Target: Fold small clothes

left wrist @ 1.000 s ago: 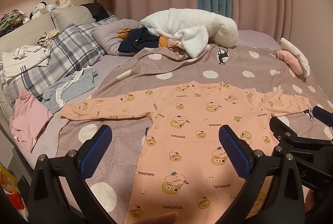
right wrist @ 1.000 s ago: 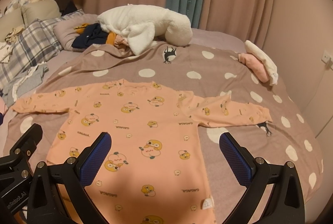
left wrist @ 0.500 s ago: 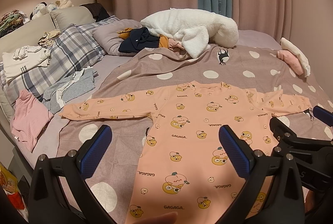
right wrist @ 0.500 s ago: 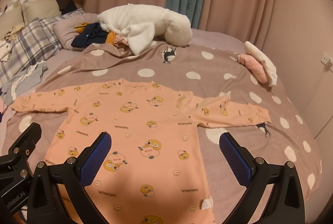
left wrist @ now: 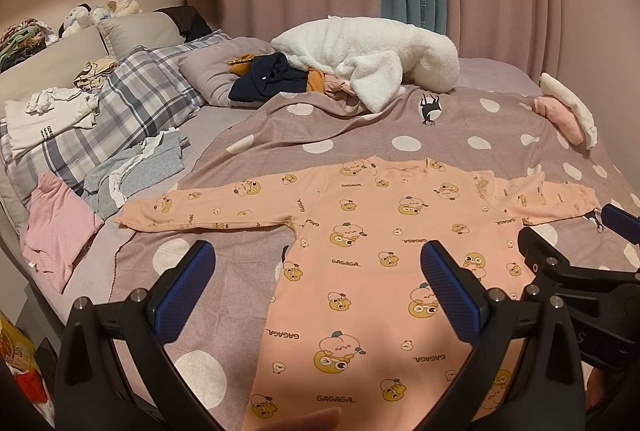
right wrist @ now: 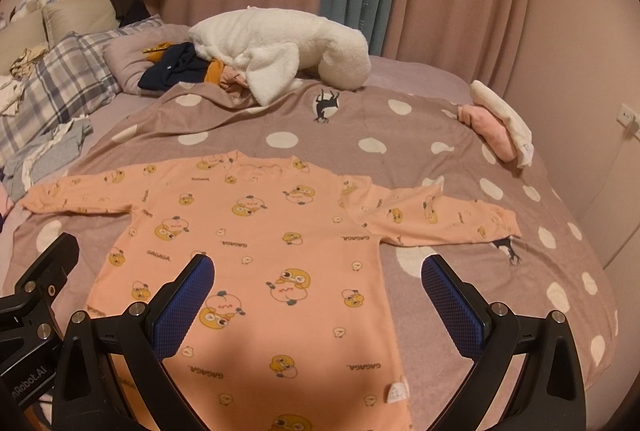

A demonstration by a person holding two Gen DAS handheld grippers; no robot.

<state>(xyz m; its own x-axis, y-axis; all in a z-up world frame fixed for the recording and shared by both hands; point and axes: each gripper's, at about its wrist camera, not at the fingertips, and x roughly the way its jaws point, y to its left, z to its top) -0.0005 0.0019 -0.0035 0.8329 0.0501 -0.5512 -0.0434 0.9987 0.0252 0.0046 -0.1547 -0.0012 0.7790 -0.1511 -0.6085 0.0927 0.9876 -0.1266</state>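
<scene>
A peach long-sleeved top with cartoon prints lies flat on the dotted blanket, sleeves spread left and right; it also shows in the right wrist view. My left gripper is open and empty, held above the top's left side near its hem. My right gripper is open and empty above the top's right side near its hem. The right gripper's body shows at the right edge of the left wrist view.
A white fluffy blanket and dark clothes lie at the bed's far side. Plaid pillows, grey clothes and a pink garment lie left. Folded pink and white clothes sit far right.
Both views have shifted very slightly; the top and both open grippers stay as they were.
</scene>
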